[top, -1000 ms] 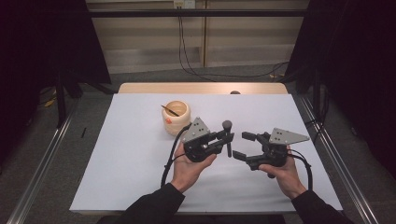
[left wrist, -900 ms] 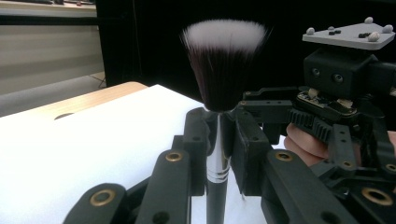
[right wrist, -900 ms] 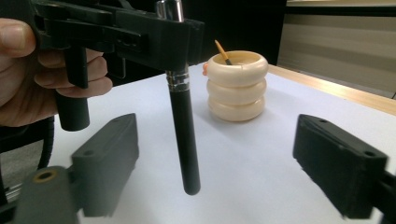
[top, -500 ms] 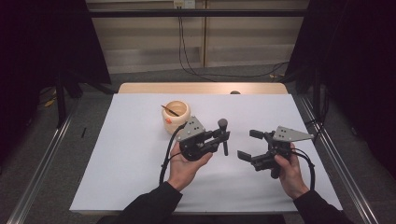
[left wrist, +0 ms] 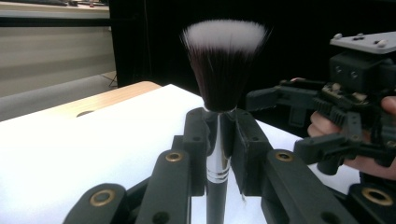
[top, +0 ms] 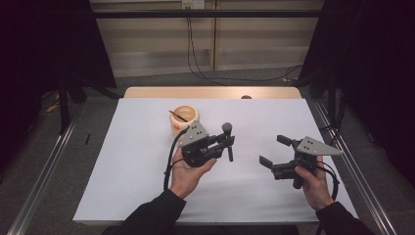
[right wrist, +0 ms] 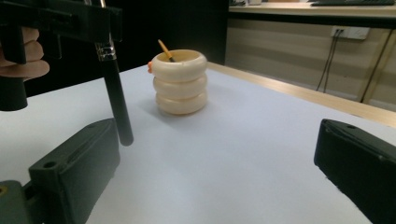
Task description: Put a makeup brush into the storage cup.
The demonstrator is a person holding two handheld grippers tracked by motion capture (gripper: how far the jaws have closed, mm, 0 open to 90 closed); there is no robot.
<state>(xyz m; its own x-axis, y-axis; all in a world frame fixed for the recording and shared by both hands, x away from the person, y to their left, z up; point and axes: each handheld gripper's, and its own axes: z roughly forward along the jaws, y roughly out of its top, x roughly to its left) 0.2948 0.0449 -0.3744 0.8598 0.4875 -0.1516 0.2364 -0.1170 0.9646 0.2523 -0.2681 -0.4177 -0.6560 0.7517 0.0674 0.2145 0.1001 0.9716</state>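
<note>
The makeup brush [left wrist: 219, 93] stands upright between the jaws of my left gripper [top: 226, 143], clamped at the silver collar just below the bristles, with the white-tipped head above the jaws and the black handle [right wrist: 116, 102] hanging below them, clear of the white table [top: 122, 161]. So I judge the pick-up done: the brush is held and off the surface. Beyond my left jaws and a little to their side sits the cream ribbed holder [top: 185, 119], well apart from the brush, with a thin yellow-tipped stick [right wrist: 166, 50] leaning inside it. My guess is that the brush goes in there too, and that carry and drop are all still to do. My right gripper [top: 275, 152] hangs off to the other side of the brush, jaws spread wide and holding nothing, pointed toward the brush and holder.
</note>
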